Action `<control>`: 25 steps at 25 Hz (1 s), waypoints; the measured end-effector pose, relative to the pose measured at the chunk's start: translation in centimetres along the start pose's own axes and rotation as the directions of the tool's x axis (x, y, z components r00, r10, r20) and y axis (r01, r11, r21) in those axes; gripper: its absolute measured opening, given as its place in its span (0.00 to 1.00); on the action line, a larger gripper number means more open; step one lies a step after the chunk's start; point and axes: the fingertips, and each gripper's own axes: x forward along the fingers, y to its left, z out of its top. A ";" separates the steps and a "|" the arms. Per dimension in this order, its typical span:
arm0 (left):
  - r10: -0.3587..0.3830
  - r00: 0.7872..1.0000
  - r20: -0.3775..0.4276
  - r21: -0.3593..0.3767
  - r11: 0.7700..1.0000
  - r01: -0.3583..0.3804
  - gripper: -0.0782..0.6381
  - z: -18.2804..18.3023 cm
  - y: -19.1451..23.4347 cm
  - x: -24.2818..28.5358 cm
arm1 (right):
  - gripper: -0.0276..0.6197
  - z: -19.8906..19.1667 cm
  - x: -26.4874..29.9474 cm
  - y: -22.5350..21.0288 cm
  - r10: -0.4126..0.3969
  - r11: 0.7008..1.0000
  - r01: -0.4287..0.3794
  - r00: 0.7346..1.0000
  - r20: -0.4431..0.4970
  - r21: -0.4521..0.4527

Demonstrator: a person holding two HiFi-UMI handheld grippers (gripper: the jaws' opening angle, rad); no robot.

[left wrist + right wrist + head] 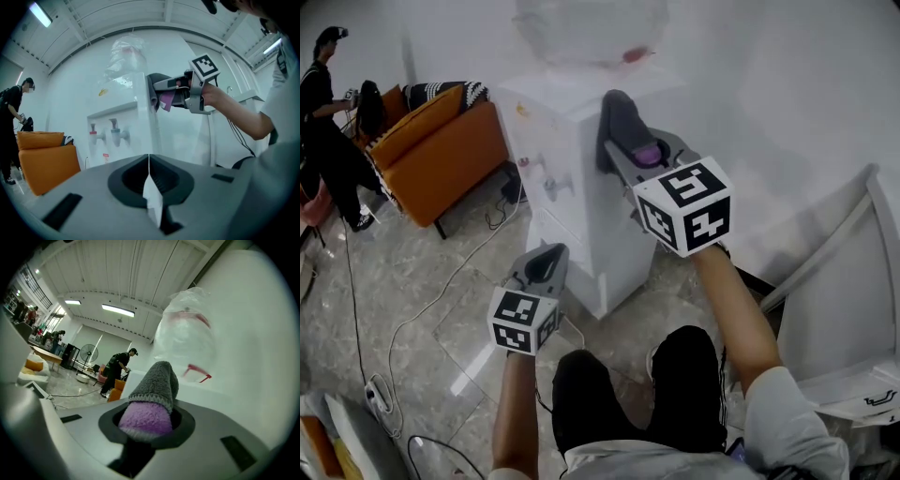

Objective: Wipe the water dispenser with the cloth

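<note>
Nearest the head camera is the right gripper [628, 157], raised at arm's length. Its jaws are clamped on a folded cloth [619, 117], grey outside and purple inside. The right gripper view confirms this: the cloth [152, 399] fills the gap between the jaws and sticks out past them. The grey end of the cloth lies against the upper side wall of the water dispenser [572, 141], near its top edge.

The left gripper [546, 265] is held lower, in front of the dispenser and apart from it. In its own view the jaws [149, 174] are closed together.

The dispenser is a white cabinet standing against a white wall. A clear bottle [591, 33] sits on top, and two taps [549, 180] are on its front face.

To the left is an orange sofa [441, 141], and beyond it stands a person [323, 122] in dark clothing. A white cable [422, 309] trails over the tiled floor [403, 272].
</note>
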 end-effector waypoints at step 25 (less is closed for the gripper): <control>-0.043 0.998 -0.053 0.000 0.999 0.043 0.13 -3.2 -1.0 2.5 | 0.16 -21.2 0.0 -16.3 -0.251 0.966 0.259 0.924 -0.287 -0.009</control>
